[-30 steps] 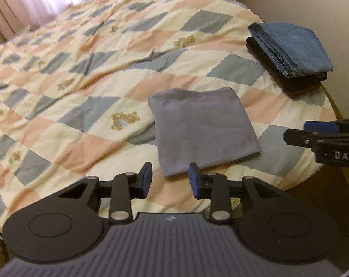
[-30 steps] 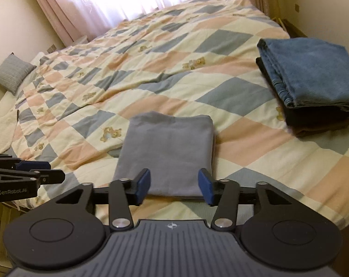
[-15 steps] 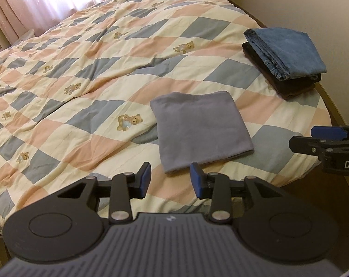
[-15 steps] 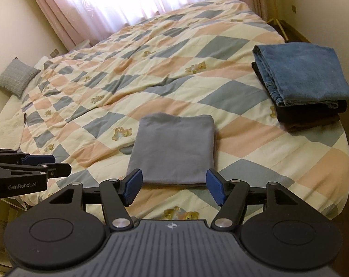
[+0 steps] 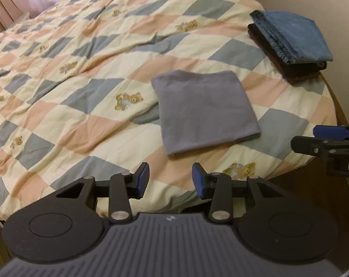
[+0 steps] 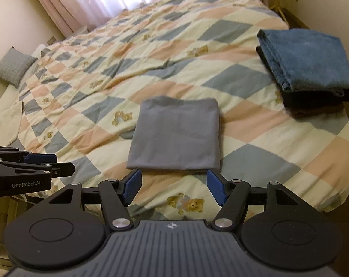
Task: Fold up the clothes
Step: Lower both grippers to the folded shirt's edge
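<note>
Legible writing: the left gripper (image 6: 59, 165), entering the right wrist view from the left edge, carries "GenRobot.AI" in white on its black body; the right gripper (image 5: 312, 136), entering the left wrist view from the right edge, shows only the letters "DA", the rest cut off. No other text is readable. Far left, a grey cushion (image 6: 11, 68) lies beside the bed's edge near the curtains (image 6: 52, 7). The bed (image 6: 255, 168) is covered by a checked quilt with teddy-bear motifs. The folded grey garment (image 6: 176, 133) lies flat on the quilt near the bed's near edge, just beyond both sets of fingers and touched by neither. At the right edge of the bed, folded blue jeans (image 6: 305, 60) sit on a dark folded garment (image 6: 312, 99). Left fingers (image 5: 142, 180) stand moderately spread with nothing between them; right fingers (image 6: 131, 185) stand wider apart, also empty. Both pairs have just been opening. Compared with a second ago, the grey garment and the stack are unmoved, and the right gripper has drawn back from the garment's near edge.
</note>
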A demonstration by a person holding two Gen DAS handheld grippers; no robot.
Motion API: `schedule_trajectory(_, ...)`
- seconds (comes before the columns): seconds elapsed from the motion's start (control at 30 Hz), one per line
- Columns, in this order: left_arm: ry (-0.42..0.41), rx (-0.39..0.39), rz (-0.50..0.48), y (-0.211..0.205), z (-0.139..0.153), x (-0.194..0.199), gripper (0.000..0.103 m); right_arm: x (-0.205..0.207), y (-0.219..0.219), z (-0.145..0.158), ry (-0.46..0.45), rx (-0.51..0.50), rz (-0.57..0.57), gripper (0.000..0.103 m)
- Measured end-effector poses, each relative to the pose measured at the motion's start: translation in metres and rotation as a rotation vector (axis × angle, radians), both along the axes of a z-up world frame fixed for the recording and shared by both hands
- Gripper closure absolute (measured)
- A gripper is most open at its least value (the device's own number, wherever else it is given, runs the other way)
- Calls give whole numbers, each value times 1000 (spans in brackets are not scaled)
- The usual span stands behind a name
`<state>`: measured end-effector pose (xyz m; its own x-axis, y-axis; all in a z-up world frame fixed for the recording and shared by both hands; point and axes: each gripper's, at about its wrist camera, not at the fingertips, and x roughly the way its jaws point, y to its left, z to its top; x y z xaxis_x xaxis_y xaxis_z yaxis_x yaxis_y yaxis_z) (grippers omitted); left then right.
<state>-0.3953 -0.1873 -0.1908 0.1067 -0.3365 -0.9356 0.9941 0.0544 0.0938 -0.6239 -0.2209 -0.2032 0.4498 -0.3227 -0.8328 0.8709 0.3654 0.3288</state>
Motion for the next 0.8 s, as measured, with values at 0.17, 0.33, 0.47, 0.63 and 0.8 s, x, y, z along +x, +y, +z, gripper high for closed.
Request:
schedule_trajectory(0.17,-8,43,-11,-24,-17,14,64,3,-15,-14,15,38,-30,38)
schedule_trajectory(0.33,64,60,-26,-55,-37,34,62,6,-41,-28,27,76,-63,38)
schedule_trajectory(0.47,219,70,-17,-84,-64,61,54,7,-73,-46,13,127,-106,32)
schedule_trajectory(0.63,383,116,0,-121,-118,89,52,0,-112,-90,-58,204,-155,28)
schedule_trajectory(0.8,510,162,10,-139,-176,101,50,-8,-139,-160,-134,271,-196,27)
